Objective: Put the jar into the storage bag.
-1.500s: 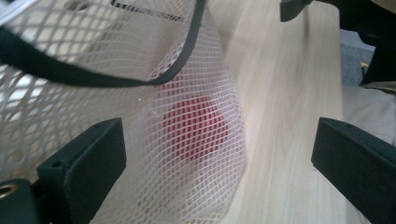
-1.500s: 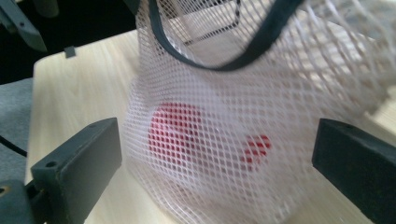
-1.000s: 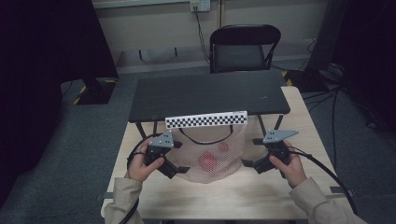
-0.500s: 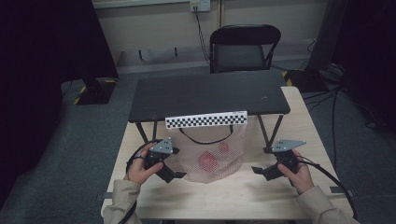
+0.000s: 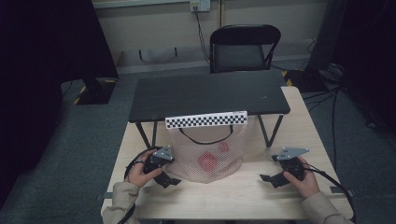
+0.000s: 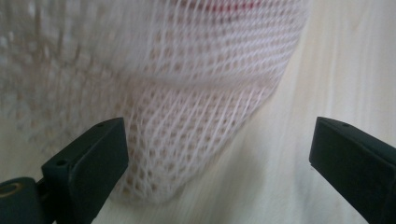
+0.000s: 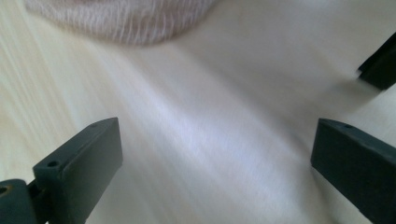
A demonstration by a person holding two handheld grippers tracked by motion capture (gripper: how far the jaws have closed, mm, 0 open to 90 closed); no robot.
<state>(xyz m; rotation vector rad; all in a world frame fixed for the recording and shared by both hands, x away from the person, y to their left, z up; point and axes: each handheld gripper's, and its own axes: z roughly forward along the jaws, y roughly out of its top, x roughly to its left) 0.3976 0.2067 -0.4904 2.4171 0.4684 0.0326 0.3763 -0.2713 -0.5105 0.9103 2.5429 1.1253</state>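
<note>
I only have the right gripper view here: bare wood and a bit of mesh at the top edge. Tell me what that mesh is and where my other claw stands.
Observer: It is a pale mesh bag hanging from the front edge of the black raised shelf, with red items inside.
Operator: Report the left claw.
Observer: The left claw sits at the bag's lower left corner, jaws wide open, with mesh between them in the left gripper view.
Operator: Give me my own claw's position.
Observer: The right claw is open over the wooden table, apart from the bag, to its right.
</note>
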